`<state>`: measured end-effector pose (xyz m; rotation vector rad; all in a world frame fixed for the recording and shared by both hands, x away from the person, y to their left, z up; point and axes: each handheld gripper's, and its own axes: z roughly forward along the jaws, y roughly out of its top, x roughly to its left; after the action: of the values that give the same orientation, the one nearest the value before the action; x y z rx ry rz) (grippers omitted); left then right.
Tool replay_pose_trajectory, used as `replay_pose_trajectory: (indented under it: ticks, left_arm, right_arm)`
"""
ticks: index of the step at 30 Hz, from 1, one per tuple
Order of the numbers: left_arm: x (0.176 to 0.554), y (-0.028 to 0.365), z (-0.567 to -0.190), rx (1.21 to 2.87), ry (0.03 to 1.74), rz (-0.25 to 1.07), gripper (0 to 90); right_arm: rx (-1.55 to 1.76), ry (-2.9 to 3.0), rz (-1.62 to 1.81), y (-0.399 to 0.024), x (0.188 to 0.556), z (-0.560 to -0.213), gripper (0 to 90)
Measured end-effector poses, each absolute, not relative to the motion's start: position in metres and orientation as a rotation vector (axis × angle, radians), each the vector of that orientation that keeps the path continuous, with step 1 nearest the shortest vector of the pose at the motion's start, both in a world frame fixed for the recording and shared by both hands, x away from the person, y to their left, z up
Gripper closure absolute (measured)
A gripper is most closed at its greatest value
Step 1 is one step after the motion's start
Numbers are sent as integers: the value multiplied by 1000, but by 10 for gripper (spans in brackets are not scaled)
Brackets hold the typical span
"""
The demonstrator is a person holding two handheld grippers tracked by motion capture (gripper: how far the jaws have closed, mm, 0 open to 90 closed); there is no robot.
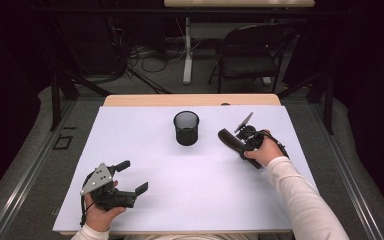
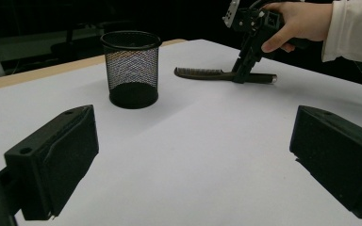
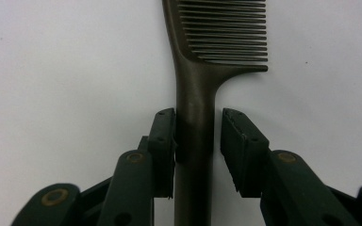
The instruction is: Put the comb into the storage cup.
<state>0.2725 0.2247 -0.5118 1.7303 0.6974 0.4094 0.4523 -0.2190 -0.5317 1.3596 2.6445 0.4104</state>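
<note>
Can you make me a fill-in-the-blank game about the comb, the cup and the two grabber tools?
1. The dark plastic comb lies flat on the ____ table.
2. The right gripper has its jaws on either side of the comb's ____.
3. The black wire-mesh cup stands upright and is ____ inside.
4. The left gripper has its jaws wide ____.

Missing words: white; handle; empty; open
</note>
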Motion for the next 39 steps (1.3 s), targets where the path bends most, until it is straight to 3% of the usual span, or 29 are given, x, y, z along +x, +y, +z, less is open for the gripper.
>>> replay_pose_trajectory:
  ticks: [5, 39]
  left_arm:
    - [273, 225, -512, 1730, 698, 409, 19]
    - [272, 224, -512, 1729, 703, 417, 19]
  right_arm:
    - [1303, 2713, 244, -220, 455, -524, 688]
    - [1344, 2693, 294, -219, 454, -526, 726]
